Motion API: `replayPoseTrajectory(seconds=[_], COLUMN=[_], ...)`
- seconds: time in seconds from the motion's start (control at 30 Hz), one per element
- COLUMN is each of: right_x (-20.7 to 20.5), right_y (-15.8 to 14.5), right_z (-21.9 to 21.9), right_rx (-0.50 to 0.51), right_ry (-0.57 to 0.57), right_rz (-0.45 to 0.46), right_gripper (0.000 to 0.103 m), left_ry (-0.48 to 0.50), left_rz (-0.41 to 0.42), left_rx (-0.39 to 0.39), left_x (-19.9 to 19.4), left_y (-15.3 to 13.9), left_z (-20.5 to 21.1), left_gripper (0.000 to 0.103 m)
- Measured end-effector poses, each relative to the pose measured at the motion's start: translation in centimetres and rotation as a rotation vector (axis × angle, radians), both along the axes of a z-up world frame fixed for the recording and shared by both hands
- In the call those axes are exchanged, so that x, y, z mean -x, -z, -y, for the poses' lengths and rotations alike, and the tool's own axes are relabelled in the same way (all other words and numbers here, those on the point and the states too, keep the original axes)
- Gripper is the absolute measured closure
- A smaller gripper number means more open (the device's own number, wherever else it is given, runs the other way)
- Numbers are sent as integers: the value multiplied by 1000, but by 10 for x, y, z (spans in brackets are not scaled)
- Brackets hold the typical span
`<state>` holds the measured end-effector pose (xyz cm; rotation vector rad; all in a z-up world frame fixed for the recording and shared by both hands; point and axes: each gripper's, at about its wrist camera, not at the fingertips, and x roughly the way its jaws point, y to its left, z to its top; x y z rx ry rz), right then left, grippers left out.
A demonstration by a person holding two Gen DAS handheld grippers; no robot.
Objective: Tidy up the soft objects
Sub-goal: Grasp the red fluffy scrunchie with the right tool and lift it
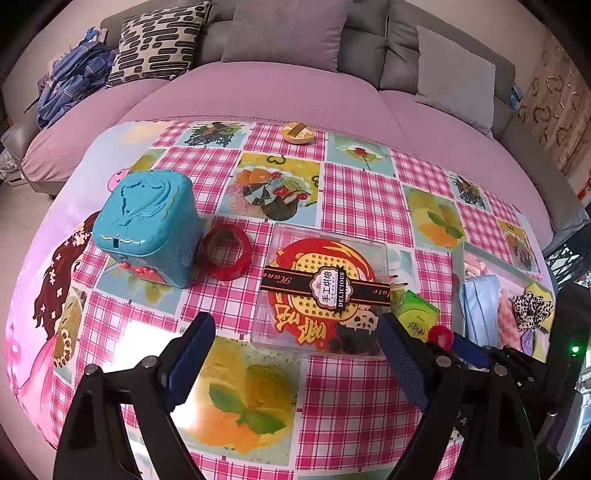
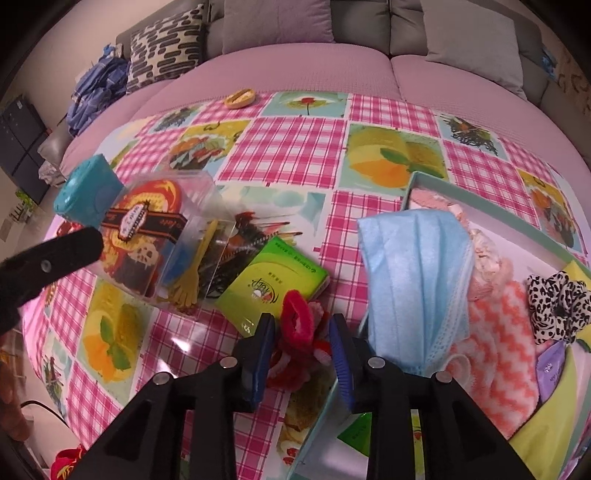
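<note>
My right gripper [image 2: 302, 328] is shut on a fuzzy red hair tie [image 2: 298, 321], held just above the tablecloth beside a shallow teal-rimmed box [image 2: 491, 206]. In the box lie a blue face mask [image 2: 413, 280], a pink and white zigzag cloth [image 2: 495, 350] and a leopard-print scrunchie [image 2: 557, 306]. My left gripper [image 1: 295, 325] is open and empty, hovering in front of a clear plastic box [image 1: 321, 288]. The red hair tie [image 1: 441, 336] and the scrunchie [image 1: 532, 308] also show at the right of the left wrist view.
A teal toy box [image 1: 147, 229] and a red ring [image 1: 227, 253] stand left of the clear box. A green tissue pack [image 2: 273, 280] lies beside the hair tie. A small round tin [image 1: 297, 133] sits at the table's far edge. A sofa with cushions [image 1: 280, 33] is behind.
</note>
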<state>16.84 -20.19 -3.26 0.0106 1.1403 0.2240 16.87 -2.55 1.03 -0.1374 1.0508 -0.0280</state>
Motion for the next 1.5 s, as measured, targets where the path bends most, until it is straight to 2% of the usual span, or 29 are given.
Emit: replayPoseTrajectory(seconds=[0.13, 0.2, 0.37, 0.67, 0.87, 1.13, 1.3, 1.5], right_x=[0, 0, 0, 11, 21, 29, 32, 35], right_y=[0, 0, -2, -32, -59, -74, -75, -75], right_z=[1, 3, 8, 16, 34, 67, 95, 111], right_rx=[-3, -5, -10, -28, -45, -54, -56, -71], right_ry=[10, 18, 35, 42, 77, 157, 238, 270], right_rz=[1, -3, 1, 77, 139, 182, 186, 190], right_gripper=[70, 79, 85, 85, 85, 85, 85, 85], left_ry=[-3, -3, 0, 48, 123, 253, 342, 395], left_rz=[3, 6, 10, 60, 80, 112, 99, 46], left_rx=[1, 1, -2, -5, -28, -30, -29, -36], left_x=[0, 0, 0, 3, 4, 7, 8, 3], left_y=[-1, -2, -3, -13, -16, -20, -14, 4], left_z=[-1, -1, 0, 18, 44, 83, 111, 132], left_gripper=[13, 13, 13, 14, 14, 14, 15, 15])
